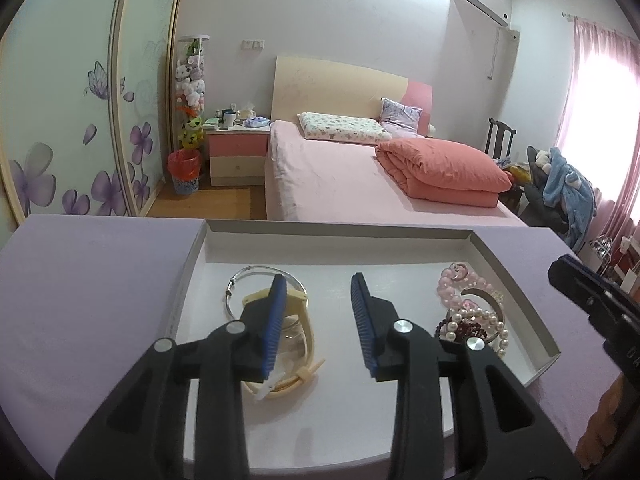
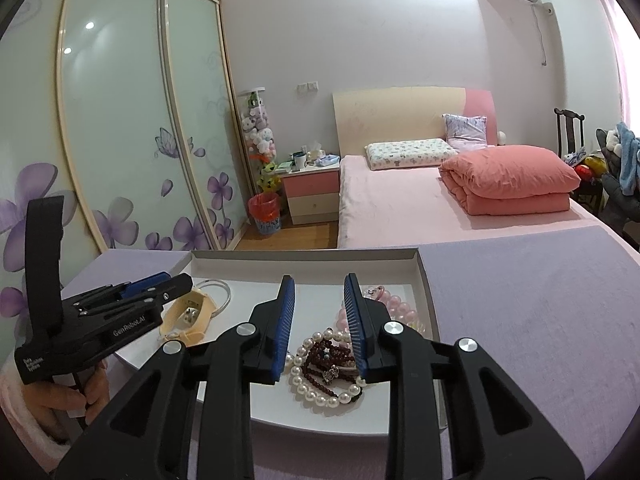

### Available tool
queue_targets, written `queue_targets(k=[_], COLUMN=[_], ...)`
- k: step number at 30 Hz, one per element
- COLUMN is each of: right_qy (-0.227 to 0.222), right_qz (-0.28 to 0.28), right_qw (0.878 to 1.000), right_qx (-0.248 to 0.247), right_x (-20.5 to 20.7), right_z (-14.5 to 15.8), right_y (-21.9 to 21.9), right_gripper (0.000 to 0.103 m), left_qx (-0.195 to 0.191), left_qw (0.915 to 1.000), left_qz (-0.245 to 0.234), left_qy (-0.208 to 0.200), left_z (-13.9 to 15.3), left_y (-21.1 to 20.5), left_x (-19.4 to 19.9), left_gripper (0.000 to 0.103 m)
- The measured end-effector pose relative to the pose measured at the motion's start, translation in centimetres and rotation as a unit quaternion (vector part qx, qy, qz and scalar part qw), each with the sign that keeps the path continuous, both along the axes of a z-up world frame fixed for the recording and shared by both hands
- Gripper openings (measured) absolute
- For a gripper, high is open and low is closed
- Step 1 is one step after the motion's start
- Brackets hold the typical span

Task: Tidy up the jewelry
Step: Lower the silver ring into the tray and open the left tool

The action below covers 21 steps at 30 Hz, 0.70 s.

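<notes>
progress: all jewelry sits in the tray (image 1: 516, 276), none left on the table | cream watch (image 1: 298, 344) near the tray's left edge, bead bracelets (image 2: 328, 364) by its right edge, heaped, untidy | my left claw (image 1: 316, 320) and right claw (image 2: 320, 320) part open, empty.

Behind the lilac worktop (image 1: 88, 280) stands a pink bed (image 1: 340, 176) with a folded salmon quilt (image 1: 444, 172) (near its right edge); a nightstand (image 1: 238, 152) and red-lined bin (image 1: 185, 170) sit beside it.
</notes>
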State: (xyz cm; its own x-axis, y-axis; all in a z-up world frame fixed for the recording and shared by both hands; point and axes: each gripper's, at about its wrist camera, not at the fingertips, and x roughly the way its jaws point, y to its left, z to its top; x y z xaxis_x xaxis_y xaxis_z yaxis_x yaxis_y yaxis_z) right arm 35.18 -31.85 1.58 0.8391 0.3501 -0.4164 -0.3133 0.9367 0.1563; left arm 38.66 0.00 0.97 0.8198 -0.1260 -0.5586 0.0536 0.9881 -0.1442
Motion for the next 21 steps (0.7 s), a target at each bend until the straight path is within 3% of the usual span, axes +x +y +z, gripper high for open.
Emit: queue_targets(k=[21], right_qy=[0.001], right_qz=[0.000], right_qw=[1.000], right_qx=[-0.003], right_x=[-0.2], right_z=[-0.5], right_y=[0.3], right_gripper=[0.027], left_qx=[-0.025], left_qw=[0.9994], left_qz=[0.016], left_qy=[-0.018], left_z=[1.3], left_y=[2.4], left_x=[-1.4], left_gripper=[0.038])
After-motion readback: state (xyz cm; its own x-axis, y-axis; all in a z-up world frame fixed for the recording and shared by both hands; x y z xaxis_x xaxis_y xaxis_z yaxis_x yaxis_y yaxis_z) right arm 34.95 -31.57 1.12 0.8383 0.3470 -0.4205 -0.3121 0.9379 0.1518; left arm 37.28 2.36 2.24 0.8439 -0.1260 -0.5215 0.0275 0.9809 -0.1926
